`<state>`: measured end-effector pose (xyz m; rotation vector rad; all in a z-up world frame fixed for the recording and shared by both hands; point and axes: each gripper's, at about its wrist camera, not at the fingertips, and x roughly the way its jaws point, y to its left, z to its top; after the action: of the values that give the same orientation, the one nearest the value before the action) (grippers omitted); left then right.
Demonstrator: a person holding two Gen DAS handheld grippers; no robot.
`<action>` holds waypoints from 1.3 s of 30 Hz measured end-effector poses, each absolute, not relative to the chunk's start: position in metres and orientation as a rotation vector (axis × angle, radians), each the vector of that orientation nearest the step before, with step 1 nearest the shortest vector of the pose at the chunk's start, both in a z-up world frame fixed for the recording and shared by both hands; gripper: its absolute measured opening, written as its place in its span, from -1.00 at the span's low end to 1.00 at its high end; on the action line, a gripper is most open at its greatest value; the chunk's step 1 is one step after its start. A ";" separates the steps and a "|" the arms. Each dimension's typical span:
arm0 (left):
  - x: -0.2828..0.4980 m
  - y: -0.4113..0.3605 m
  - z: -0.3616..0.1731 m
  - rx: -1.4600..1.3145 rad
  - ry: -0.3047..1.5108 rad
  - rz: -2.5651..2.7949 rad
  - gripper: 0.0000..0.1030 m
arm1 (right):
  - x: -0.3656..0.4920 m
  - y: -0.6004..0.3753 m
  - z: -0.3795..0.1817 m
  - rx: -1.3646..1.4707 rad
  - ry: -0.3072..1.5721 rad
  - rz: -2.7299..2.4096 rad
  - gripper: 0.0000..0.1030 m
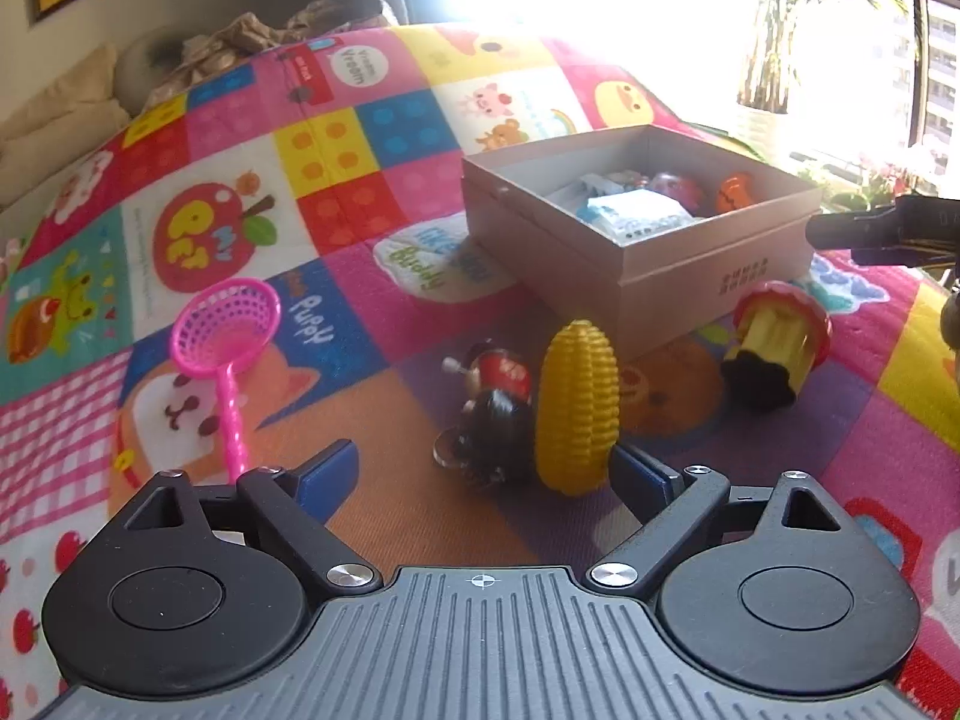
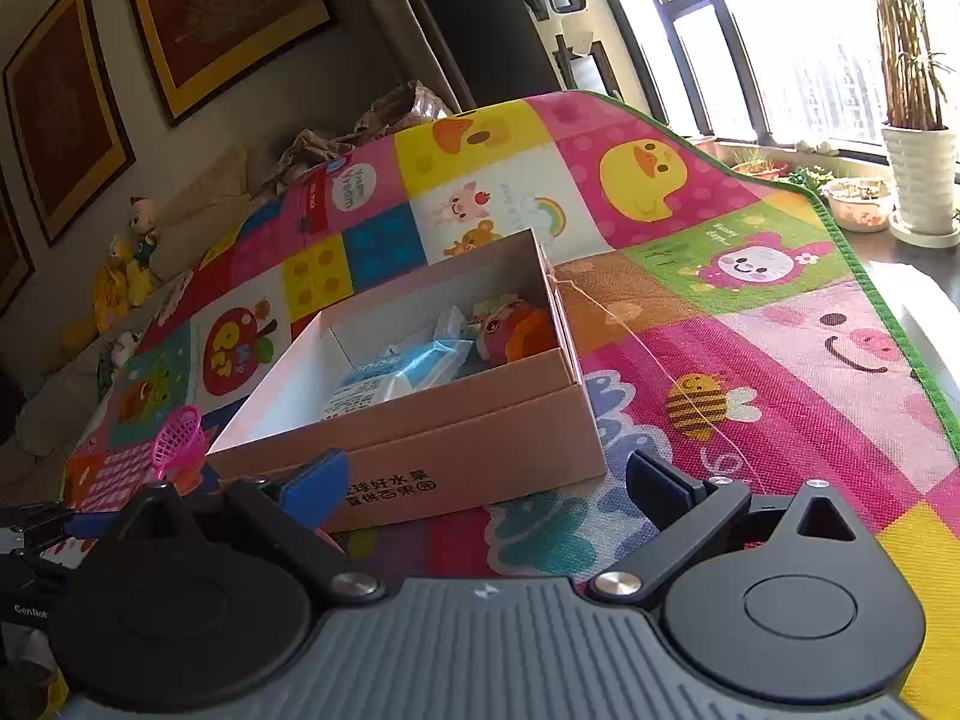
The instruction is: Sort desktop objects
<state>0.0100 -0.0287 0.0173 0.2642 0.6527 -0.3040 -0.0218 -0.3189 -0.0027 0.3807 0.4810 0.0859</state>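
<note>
Corn (image 1: 577, 408) upright on mat (image 1: 384, 324), beside black toy (image 1: 495, 426) | box (image 1: 648, 252) behind | left gripper (image 1: 483, 474) wide, empty | right gripper (image 2: 486, 492) wide, empty

Patchwork play mat (image 2: 750, 324); framed pictures (image 2: 222, 12); potted plant (image 2: 915, 120)

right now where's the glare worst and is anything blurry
Left wrist view: window glare washes out the top centre, and the mushroom toy and ladybug toy look smeared. Right wrist view: the window at top right is blown out, but the box is sharp.
</note>
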 end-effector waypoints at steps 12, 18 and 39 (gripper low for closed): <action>-0.010 -0.027 0.014 0.093 0.691 -0.304 0.88 | -0.029 -0.295 0.004 0.236 0.462 0.033 0.94; -0.015 -0.031 0.013 0.110 0.686 -0.295 0.94 | -0.046 -0.264 0.015 0.218 0.492 0.290 0.78; 0.053 0.002 0.011 0.241 0.636 0.038 0.94 | -0.058 -0.220 0.029 -0.103 0.562 0.315 -0.61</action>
<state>0.0529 0.0019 0.0114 0.2414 0.6356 0.0375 -0.0581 -0.2201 0.0286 -0.1029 0.5615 0.3146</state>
